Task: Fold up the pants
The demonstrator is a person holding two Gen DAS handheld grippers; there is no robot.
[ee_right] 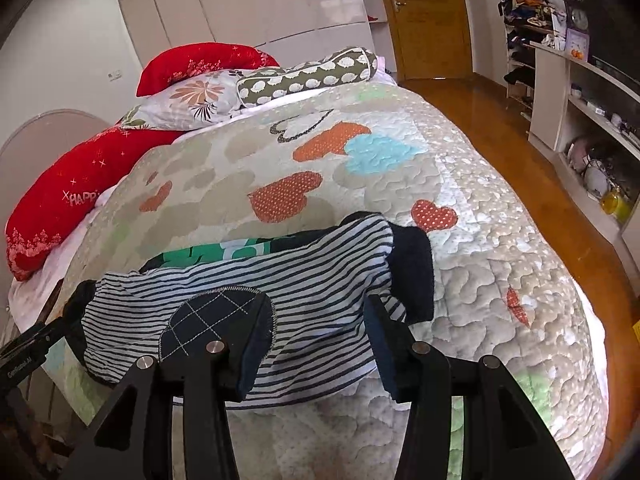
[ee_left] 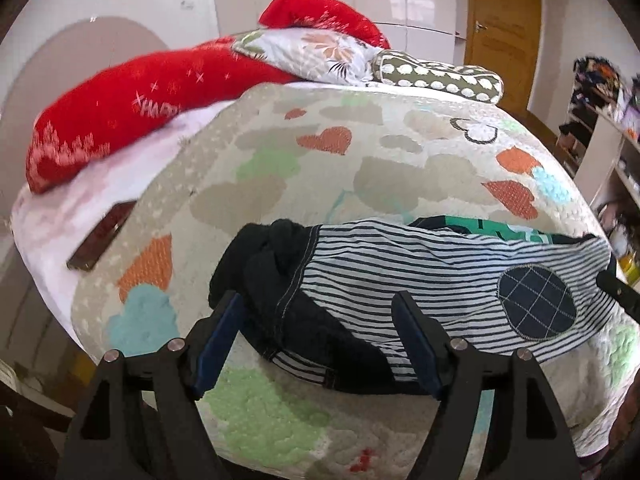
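Your striped pants (ee_left: 420,280) lie across the quilted bed (ee_left: 320,168), a green garment (ee_left: 480,226) just behind them, red pillows (ee_left: 132,108) far beyond. Left claw (ee_left: 320,344) and right claw (ee_right: 312,344) both released, straddling the fabric.

Pants (ee_left: 420,276): soft striped woven cloth, dark checked patch (ee_left: 536,304) stitched on, dark knit cuffs. Quilt (ee_left: 380,168): matt, puckered stitched cloth. Red pillow (ee_left: 120,116): plush fabric. Wardrobe doors (ee_right: 260,4): high-gloss, reflective. Door (ee_right: 424,16) and floor (ee_right: 500,148): polished wood. Left gripper (ee_left: 320,344): matt black plastic, bright metal pins, blue pads.
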